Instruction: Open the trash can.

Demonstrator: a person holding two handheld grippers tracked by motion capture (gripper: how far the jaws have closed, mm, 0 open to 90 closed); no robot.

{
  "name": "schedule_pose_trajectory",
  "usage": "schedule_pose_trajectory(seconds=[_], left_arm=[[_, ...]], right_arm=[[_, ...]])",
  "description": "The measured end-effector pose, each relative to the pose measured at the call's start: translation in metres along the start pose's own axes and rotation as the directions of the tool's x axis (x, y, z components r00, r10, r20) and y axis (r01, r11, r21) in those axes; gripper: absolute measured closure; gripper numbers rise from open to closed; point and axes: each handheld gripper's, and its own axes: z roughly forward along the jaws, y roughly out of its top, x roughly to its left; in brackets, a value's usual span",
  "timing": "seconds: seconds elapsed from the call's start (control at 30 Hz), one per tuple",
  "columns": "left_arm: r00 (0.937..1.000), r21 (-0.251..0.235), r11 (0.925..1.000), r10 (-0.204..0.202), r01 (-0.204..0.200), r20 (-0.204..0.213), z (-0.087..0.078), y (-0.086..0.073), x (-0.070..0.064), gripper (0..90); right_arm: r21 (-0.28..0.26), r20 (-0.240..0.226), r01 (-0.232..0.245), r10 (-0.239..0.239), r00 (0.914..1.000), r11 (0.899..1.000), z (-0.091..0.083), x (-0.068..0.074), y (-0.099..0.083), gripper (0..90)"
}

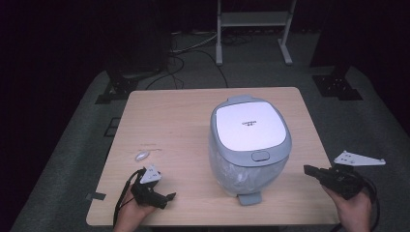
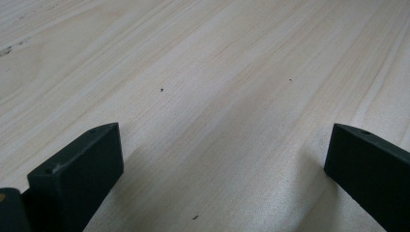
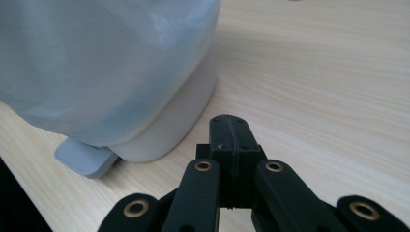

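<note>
A grey bin with a white lid (image 1: 250,126) stands on the wooden table (image 1: 169,125), right of centre, a clear bag lining its body and a foot pedal (image 1: 249,198) at the front. In the right gripper view the bin (image 3: 111,67) and the pedal (image 3: 84,157) are close on the left. My left gripper (image 1: 170,197) rests low over the table's front left; its jaws stand wide apart over bare wood, the fingers (image 2: 77,169) holding nothing. My right gripper (image 1: 308,169) hovers at the table's right edge, pointing left toward the bin, its jaws pressed together (image 3: 230,130) and holding nothing.
A small pale oval object (image 1: 142,155) lies on the table just beyond the left gripper. A white metal frame (image 1: 254,29) and cables stand on the floor behind the table. Black stands flank the far corners. Bare wood lies left of the bin.
</note>
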Motion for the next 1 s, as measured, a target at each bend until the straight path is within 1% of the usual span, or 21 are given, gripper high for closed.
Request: schedule_pose_trajectory(seconds=[0.07,0.1,0.13,0.17,0.23,0.27,0.33,0.43,0.47,0.6,0.63,0.67,0.77,0.8,0.87,0.93,1.0], left_arm=[[1.0,0.0,1.0,0.0,0.0,0.0,0.0,0.0,0.0,0.0],[1.0,0.0,1.0,0.0,0.0,0.0,0.0,0.0,0.0,0.0],[1.0,0.0,1.0,0.0,0.0,0.0,0.0,0.0,0.0,0.0],[1.0,0.0,1.0,0.0,0.0,0.0,0.0,0.0,0.0,0.0],[1.0,0.0,1.0,0.0,0.0,0.0,0.0,0.0,0.0,0.0],[1.0,0.0,1.0,0.0,0.0,0.0,0.0,0.0,0.0,0.0],[1.0,0.0,1.0,0.0,0.0,0.0,0.0,0.0,0.0,0.0],[1.0,0.0,1.0,0.0,0.0,0.0,0.0,0.0,0.0,0.0],[1.0,0.0,1.0,0.0,0.0,0.0,0.0,0.0,0.0,0.0],[1.0,0.0,1.0,0.0,0.0,0.0,0.0,0.0,0.0,0.0],[1.0,0.0,1.0,0.0,0.0,0.0,0.0,0.0,0.0,0.0],[1.0,0.0,1.0,0.0,0.0,0.0,0.0,0.0,0.0,0.0],[1.0,-0.002,1.0,0.0,0.0,0.0,0.0,0.0,0.0,0.0],[1.0,-0.002,1.0,0.0,0.0,0.0,0.0,0.0,0.0,0.0],[1.0,-0.002,1.0,0.0,0.0,0.0,0.0,0.0,0.0,0.0],[1.0,-0.002,1.0,0.0,0.0,0.0,0.0,0.0,0.0,0.0],[1.0,-0.002,1.0,0.0,0.0,0.0,0.0,0.0,0.0,0.0]], right_arm=[[-0.004,-0.011,0.006,-0.006,0.9999,1.0,-0.002,0.002,0.004,90.0],[-0.007,-0.025,0.016,-0.016,0.9996,1.0,-0.003,0.004,0.008,90.0],[-0.007,-0.025,0.016,-0.016,0.9996,1.0,-0.003,0.004,0.008,90.0],[-0.007,-0.037,0.017,-0.017,0.9992,1.0,-0.003,0.006,0.012,90.0],[-0.01,-0.043,0.02,-0.02,0.9989,1.0,-0.004,0.007,0.013,90.0],[-0.013,-0.056,0.026,-0.027,0.9981,1.0,-0.004,0.009,0.018,90.0],[-0.014,-0.063,0.028,-0.028,0.9976,1.0,-0.005,0.01,0.02,90.0],[-0.031,-0.087,0.036,-0.039,0.9955,0.999,-0.009,0.013,0.031,90.0],[-0.031,-0.087,0.036,-0.039,0.9955,0.999,-0.009,0.013,0.031,90.0],[-0.047,-0.104,0.044,-0.049,0.9933,0.998,-0.014,0.018,0.041,90.0],[-0.055,-0.105,0.05,-0.055,0.9929,0.997,-0.015,0.02,0.044,90.0],[-0.066,-0.117,0.057,-0.065,0.991,0.996,-0.018,0.023,0.049,90.0],[-0.074,-0.124,0.066,-0.075,0.9895,0.995,-0.021,0.026,0.054,90.0],[-0.083,-0.133,0.074,-0.084,0.9876,0.994,-0.023,0.03,0.058,90.0],[-0.087,-0.136,0.076,-0.087,0.9869,0.993,-0.025,0.031,0.06,90.0],[-0.11,-0.15,0.083,-0.099,0.9837,0.99,-0.03,0.036,0.068,89.9],[-0.116,-0.152,0.083,-0.1,0.9833,0.99,-0.032,0.038,0.07,89.9]])
